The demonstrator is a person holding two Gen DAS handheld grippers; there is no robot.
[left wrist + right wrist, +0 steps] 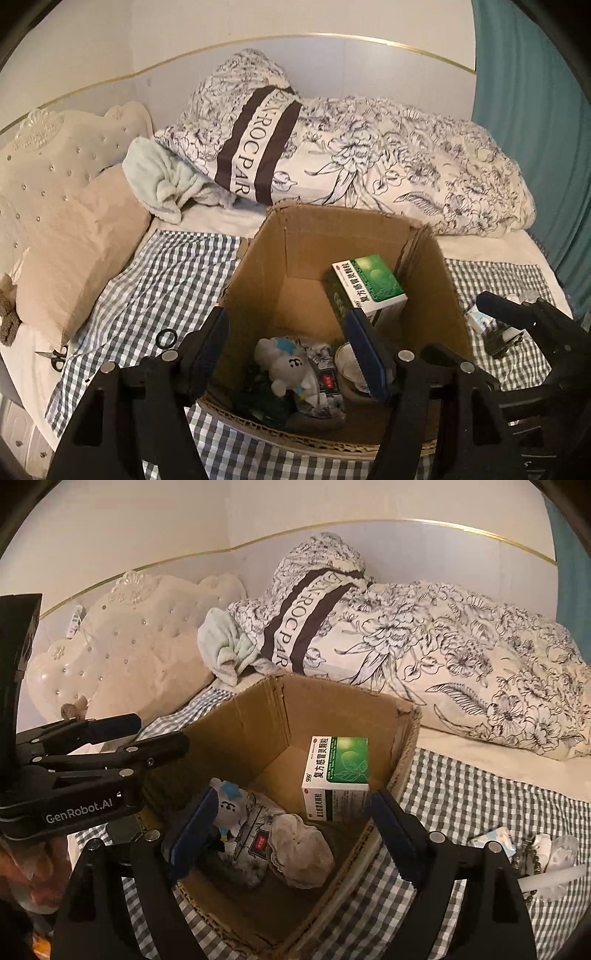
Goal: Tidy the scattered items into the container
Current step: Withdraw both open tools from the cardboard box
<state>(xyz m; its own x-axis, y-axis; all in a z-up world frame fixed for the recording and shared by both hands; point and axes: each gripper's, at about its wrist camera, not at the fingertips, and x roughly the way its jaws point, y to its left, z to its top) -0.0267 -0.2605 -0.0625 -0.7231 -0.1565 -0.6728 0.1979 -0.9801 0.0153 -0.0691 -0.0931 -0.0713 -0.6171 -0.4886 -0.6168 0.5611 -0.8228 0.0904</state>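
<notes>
An open cardboard box (325,229) (266,705) stands on the checked bedspread. Inside lie a green and white medicine box (369,284) (334,775), a white plush toy (284,365) (231,805), a printed packet (255,843) and a crumpled cloth ball (301,849). My left gripper (286,338) is open and empty above the box's near side; it also shows in the right wrist view (162,733). My right gripper (291,827) is open and empty over the box, and shows at the right of the left wrist view (491,306).
Small scissors (55,356) and a black ring (165,338) lie on the bedspread left of the box. A small carton (493,840), beads (532,862) and a plastic wrapper (561,853) lie to its right. Pillows and a flowered duvet (406,166) sit behind.
</notes>
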